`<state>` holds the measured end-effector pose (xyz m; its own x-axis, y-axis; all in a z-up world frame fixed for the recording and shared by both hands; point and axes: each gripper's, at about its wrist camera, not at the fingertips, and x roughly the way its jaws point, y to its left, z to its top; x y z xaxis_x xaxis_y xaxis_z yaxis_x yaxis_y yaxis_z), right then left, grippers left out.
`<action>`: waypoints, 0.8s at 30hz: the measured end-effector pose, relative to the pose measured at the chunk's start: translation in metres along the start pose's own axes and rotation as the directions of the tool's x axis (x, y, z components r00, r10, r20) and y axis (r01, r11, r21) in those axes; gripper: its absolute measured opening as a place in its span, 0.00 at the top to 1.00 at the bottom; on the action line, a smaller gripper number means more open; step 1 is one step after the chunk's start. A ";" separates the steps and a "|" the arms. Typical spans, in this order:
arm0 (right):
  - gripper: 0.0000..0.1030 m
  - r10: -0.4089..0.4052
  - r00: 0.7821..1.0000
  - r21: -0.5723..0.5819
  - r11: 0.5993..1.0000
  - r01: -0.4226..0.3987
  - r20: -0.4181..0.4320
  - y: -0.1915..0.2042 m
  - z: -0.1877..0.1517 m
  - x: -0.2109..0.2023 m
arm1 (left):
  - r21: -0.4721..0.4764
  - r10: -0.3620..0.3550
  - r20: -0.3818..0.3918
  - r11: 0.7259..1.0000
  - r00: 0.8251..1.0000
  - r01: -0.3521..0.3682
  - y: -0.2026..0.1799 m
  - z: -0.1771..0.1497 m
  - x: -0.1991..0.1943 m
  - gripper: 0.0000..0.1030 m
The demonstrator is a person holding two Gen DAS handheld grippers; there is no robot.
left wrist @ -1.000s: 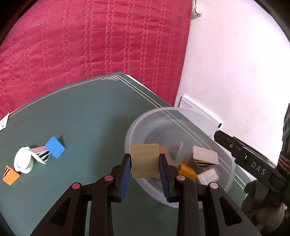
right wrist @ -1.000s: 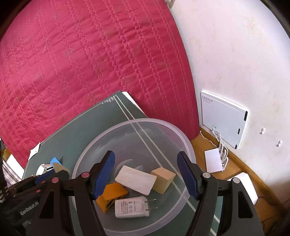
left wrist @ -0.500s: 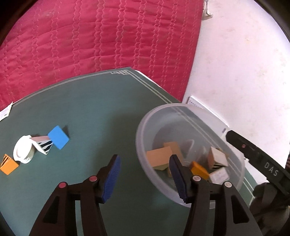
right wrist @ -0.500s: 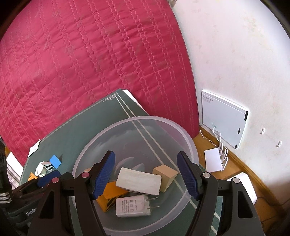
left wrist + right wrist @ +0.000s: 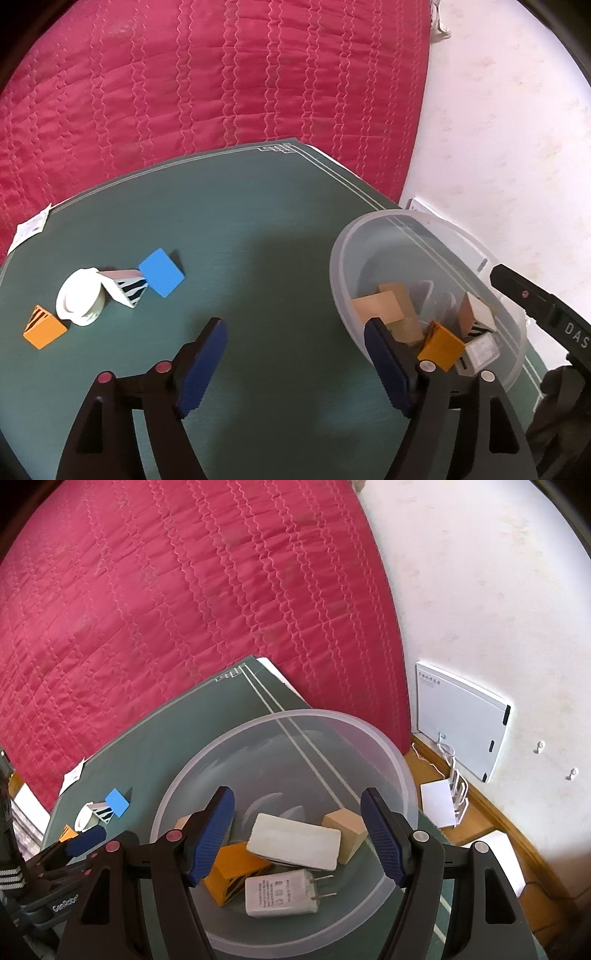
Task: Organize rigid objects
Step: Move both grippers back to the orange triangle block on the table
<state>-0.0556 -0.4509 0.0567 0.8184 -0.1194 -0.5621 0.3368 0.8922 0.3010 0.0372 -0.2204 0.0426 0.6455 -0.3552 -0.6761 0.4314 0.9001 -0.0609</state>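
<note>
The left gripper (image 5: pixel 295 365) is opening, empty, over the mat (image 5: pixel 258 236) beside the bowl (image 5: pixel 369 229). The right gripper (image 5: pixel 297 834) hangs apart, empty, above the bowl's blocks and charger (image 5: pixel 280 891).

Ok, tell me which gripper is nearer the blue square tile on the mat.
Left. The left gripper, empty, jaws opening, hangs over the mat just short of the blue square tile. The right gripper is open over the clear bowl, farther away.

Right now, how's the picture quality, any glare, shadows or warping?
Left wrist view: fisheye bends the green mat's border; soft shadow beside the clear bowl; focus sharp. Right wrist view: white wall bright, slightly washed out; charger lettering is legible; dark vignette in corners.
</note>
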 end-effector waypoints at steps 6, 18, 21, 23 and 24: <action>0.30 0.021 1.000 -0.022 1.000 -0.021 -0.003 0.011 -0.003 -0.001 | -0.015 0.037 -0.005 0.999 0.999 -0.037 0.017 -0.003 -0.001 0.21; 0.30 0.065 0.998 -0.058 0.996 -0.066 -0.016 0.038 -0.012 -0.005 | -0.082 0.146 -0.002 0.986 0.989 -0.146 0.076 -0.005 -0.011 0.18; 0.30 0.080 0.997 -0.068 0.994 -0.081 -0.025 0.046 -0.015 -0.004 | -0.102 0.178 -0.005 0.979 0.984 -0.178 0.092 -0.007 -0.014 0.17; 0.30 0.089 0.996 -0.074 0.993 -0.091 -0.029 0.052 -0.017 -0.004 | -0.115 0.194 -0.008 0.974 0.981 -0.193 0.101 -0.009 -0.016 0.17; 0.30 0.094 0.995 -0.077 0.992 -0.096 -0.031 0.055 -0.017 -0.004 | -0.125 0.205 -0.009 0.971 0.979 -0.204 0.108 -0.010 -0.018 0.17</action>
<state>-0.0482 -0.3941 0.0617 0.8314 -0.0213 -0.5553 0.2199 0.9303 0.2935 0.0659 -0.1146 0.0407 0.7145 -0.1610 -0.6809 0.2083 0.9780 -0.0126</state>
